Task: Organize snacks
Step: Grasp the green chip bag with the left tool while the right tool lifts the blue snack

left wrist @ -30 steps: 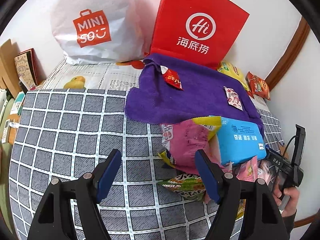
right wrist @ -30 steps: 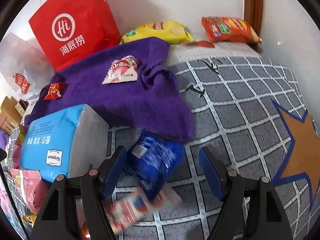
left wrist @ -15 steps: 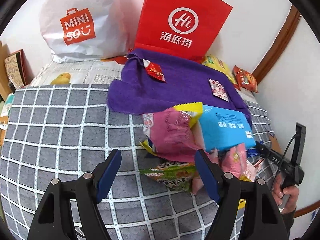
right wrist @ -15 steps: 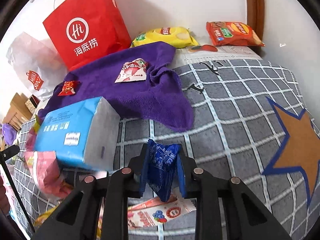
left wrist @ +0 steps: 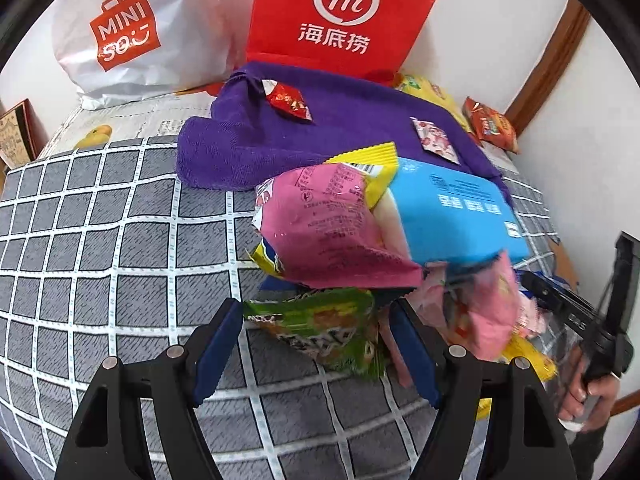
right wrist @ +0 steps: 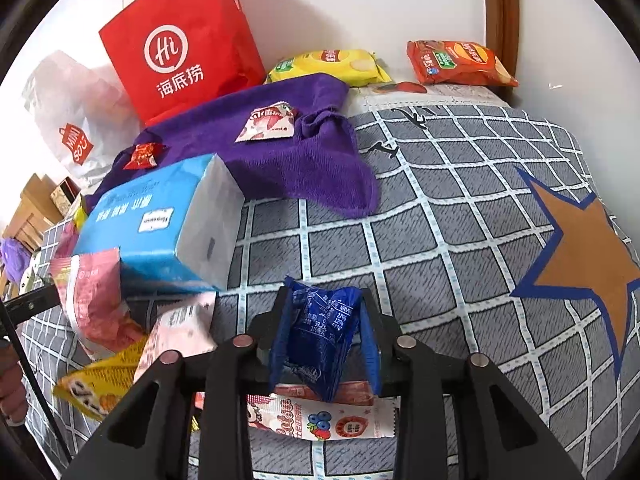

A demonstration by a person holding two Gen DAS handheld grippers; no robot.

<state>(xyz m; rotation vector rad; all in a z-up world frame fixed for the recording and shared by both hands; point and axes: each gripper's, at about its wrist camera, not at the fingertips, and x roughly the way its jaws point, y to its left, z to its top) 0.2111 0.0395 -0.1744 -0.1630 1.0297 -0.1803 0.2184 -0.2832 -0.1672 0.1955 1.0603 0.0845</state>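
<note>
Right gripper (right wrist: 325, 334) clamps our blue snack packet (right wrist: 320, 340)
Packet held above the checked bedspread (right wrist: 440, 240); our left gripper (left wrist: 316, 354) spread wide around the green snack bag (left wrist: 320, 324)

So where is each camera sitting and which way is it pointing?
Left wrist: on the left gripper, open jaws facing the snack pile and green packet; the right hand shows.
Right wrist: on the right gripper, shut on the blue packet, facing the wall.
Shared: purple towel, red bag, tissue pack.
</note>
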